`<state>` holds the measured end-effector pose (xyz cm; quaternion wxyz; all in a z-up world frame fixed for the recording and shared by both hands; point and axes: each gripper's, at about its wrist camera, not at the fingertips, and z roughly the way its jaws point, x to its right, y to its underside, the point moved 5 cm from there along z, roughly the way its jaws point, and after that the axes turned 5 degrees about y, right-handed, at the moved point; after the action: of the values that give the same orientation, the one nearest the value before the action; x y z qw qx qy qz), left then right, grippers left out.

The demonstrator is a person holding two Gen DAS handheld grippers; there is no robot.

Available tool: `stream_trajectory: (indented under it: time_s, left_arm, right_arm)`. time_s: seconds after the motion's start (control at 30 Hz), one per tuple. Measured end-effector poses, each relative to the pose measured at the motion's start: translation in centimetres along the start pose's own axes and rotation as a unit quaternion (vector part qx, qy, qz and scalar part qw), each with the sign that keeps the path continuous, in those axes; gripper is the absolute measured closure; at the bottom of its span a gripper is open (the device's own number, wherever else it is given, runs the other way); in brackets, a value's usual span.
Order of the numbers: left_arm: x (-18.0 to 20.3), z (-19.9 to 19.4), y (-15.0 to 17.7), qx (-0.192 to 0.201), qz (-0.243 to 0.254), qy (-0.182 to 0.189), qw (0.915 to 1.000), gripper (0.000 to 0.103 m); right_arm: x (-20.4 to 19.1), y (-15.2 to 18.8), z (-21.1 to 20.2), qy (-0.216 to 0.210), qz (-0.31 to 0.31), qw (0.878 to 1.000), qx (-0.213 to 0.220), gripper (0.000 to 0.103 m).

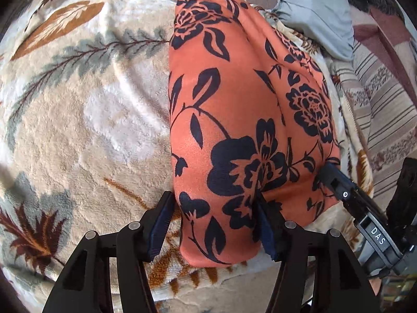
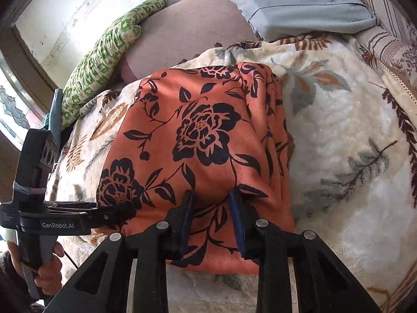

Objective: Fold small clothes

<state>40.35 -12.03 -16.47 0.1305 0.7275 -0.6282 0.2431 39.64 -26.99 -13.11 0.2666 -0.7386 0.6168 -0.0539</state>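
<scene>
Bed: leaf-print blanket [image 1: 86,109].
Garment [image 1: 234,120]: folded, long axis running away from me.
Fingers: my left gripper [image 1: 215,221] and right gripper [image 2: 212,221] both parted, straddling near hem.

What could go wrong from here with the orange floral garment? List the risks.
1. The left gripper stands open astride the orange floral garment's near corner; closing may catch only the top layer.
2. The right gripper straddles a pinched ridge of cloth; lifting could wrinkle the fold.
3. The plush leaf-print blanket beneath is soft, so its pile may get nipped too.
</scene>
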Motion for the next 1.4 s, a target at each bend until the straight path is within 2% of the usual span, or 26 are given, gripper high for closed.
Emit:
stream_trajectory:
  time_s: [0.07,0.13,0.17,0.2,0.27,0.33,0.4,0.47,0.53,0.6,0.7,0.87,1.0,1.1,1.17,1.27,1.4]
  left_arm:
    - [-0.3,-1.6,-0.2,0.004,-0.016,0.028,0.9995,0.045]
    - [-0.3,-3.4,-0.3,0.025,-0.020,0.046,0.9984,0.047]
    - [-0.4,-4.1,-0.4,0.039,-0.021,0.048,0.9979,0.047]
    - [-0.5,-4.6,-0.5,0.049,-0.023,0.047,0.9974,0.046]
    - [-1.0,-4.8,-0.4,0.057,-0.026,0.040,0.9973,0.045]
    - [-1.5,-3.6,-0.2,0.042,-0.021,0.006,0.9989,0.042]
    - [-1.1,-2.3,-0.1,0.035,-0.011,0.000,0.9993,0.040]
    - [-1.0,-1.4,0.0,0.031,-0.003,-0.006,0.9995,0.036]
    - [-1.0,-1.1,0.0,0.028,-0.008,-0.008,0.9995,0.036]
    - [-0.8,-1.9,0.0,0.034,-0.009,-0.011,0.9993,0.037]
    - [0.1,-3.6,0.0,0.050,-0.001,-0.025,0.9985,0.040]
    - [2.1,-6.3,0.5,0.090,0.026,-0.056,0.9940,0.040]
    - [3.1,-7.7,0.5,0.112,0.049,-0.082,0.9891,0.039]
    - [3.3,-8.0,0.3,0.113,0.053,-0.089,0.9882,0.039]
    - [3.0,-8.1,-0.1,0.110,0.050,-0.091,0.9885,0.039]
    - [1.6,-7.9,-2.1,0.105,0.032,-0.076,0.9911,0.039]
    - [-0.5,-7.0,-4.9,0.080,-0.025,-0.020,0.9963,0.039]
  right_arm:
    - [-0.1,-0.6,-1.6,-0.037,0.025,0.999,0.001,0.071]
    - [1.0,-1.3,-3.7,-0.064,0.064,0.995,0.038,0.063]
    - [1.9,-1.6,-4.2,-0.061,0.086,0.993,0.051,0.048]
    - [2.9,-1.9,-4.5,-0.051,0.107,0.991,0.057,0.040]
    - [4.1,-2.1,-3.6,-0.035,0.128,0.990,0.047,0.040]
    - [4.9,-1.8,-1.5,-0.013,0.136,0.990,0.015,0.040]
    - [4.6,-1.1,0.1,-0.020,0.125,0.992,-0.012,0.075]
    - [4.6,-0.9,0.0,0.009,0.104,0.994,0.014,0.075]
    - [4.9,-0.5,1.1,0.034,0.092,0.995,0.001,0.071]
    - [5.5,-0.6,1.1,0.044,0.103,0.994,-0.005,0.052]
    - [5.8,-1.0,-0.1,0.014,0.124,0.992,-0.004,0.052]
    - [6.5,-1.7,-2.6,-0.004,0.155,0.988,0.010,0.049]
    - [6.6,-2.5,-3.4,0.007,0.149,0.989,0.003,0.041]
    - [6.4,-3.2,-3.7,0.015,0.136,0.991,0.006,0.033]
    - [6.5,-3.8,-3.7,0.017,0.132,0.991,0.011,0.032]
    - [6.7,-4.7,-3.1,0.012,0.133,0.991,0.013,0.032]
    - [7.5,-5.8,-1.4,-0.008,0.151,0.988,0.013,0.032]
